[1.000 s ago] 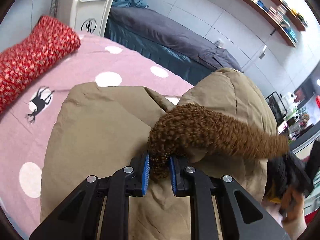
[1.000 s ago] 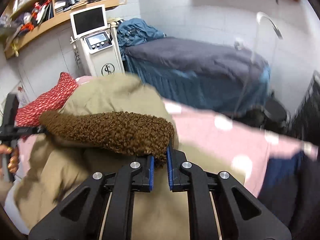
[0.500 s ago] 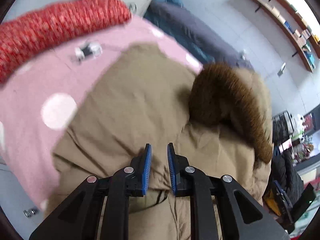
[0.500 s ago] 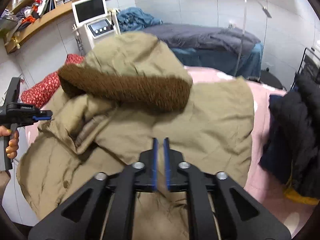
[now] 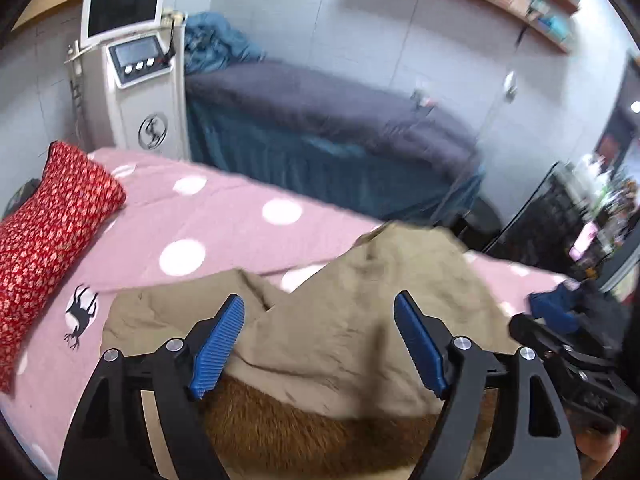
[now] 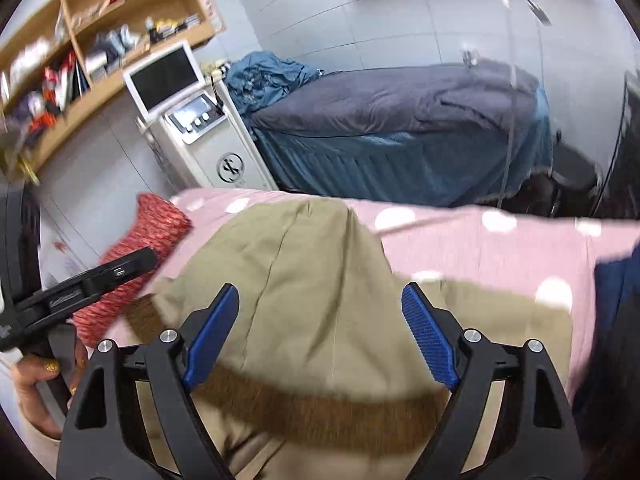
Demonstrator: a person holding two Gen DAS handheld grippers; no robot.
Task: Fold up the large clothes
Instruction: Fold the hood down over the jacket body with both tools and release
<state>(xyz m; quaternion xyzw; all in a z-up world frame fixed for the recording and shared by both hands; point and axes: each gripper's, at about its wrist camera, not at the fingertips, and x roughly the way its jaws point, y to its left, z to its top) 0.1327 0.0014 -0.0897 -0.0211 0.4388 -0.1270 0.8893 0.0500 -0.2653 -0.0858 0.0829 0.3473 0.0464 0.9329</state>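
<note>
So both claws are opening with nothing pinched: left gripper (image 5: 318,346) and right gripper (image 6: 320,334) hover over the khaki padded coat with brown fuzzy hood trim (image 6: 320,280), lying near the front edge of the pink polka-dot bed (image 5: 224,232). Trim band runs crosswise below both, roughly equally near.

Bright, even indoor light; motion blur throughout, heavy fisheye bending and dark corners.
</note>
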